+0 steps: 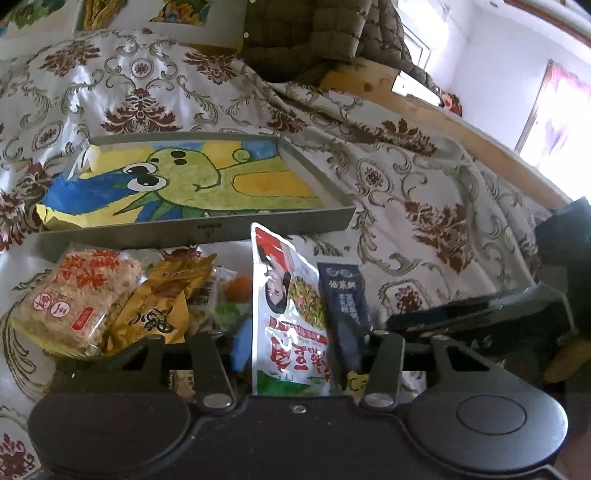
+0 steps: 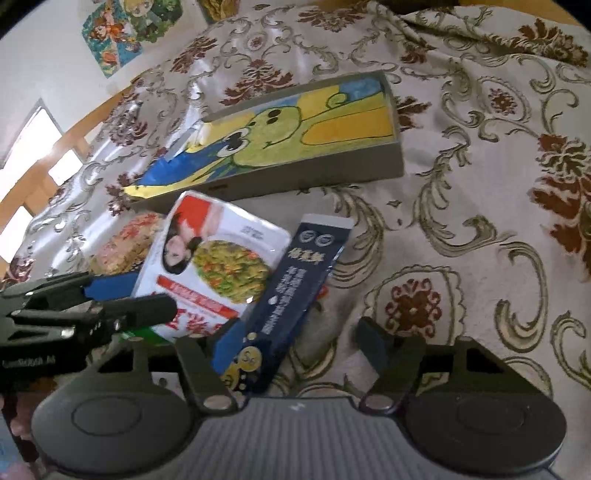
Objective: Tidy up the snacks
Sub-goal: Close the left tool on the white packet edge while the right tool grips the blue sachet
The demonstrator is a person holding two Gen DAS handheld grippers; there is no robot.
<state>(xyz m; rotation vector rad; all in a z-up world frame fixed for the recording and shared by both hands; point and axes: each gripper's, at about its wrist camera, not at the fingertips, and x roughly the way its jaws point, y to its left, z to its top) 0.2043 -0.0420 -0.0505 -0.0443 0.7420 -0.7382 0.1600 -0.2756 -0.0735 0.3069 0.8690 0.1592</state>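
Note:
A grey tray (image 1: 199, 230) lined with a frog drawing lies on the patterned cloth, beyond a pile of snacks; it also shows in the right wrist view (image 2: 317, 168). My left gripper (image 1: 295, 347) is open around a white pouch (image 1: 288, 310) with a woman's picture, and a dark blue packet (image 1: 345, 302) stands beside it. My right gripper (image 2: 295, 347) is open over the dark blue packet (image 2: 291, 291), with the white pouch (image 2: 214, 258) to its left. The left gripper (image 2: 88, 302) reaches in from the left there.
A rice-cracker pack (image 1: 77, 299) and gold-wrapped snacks (image 1: 162, 306) lie left of the pouch. A wooden bed rail (image 1: 443, 122) and a dark quilted jacket (image 1: 314, 33) sit behind the tray. The right gripper (image 1: 480, 314) shows at right.

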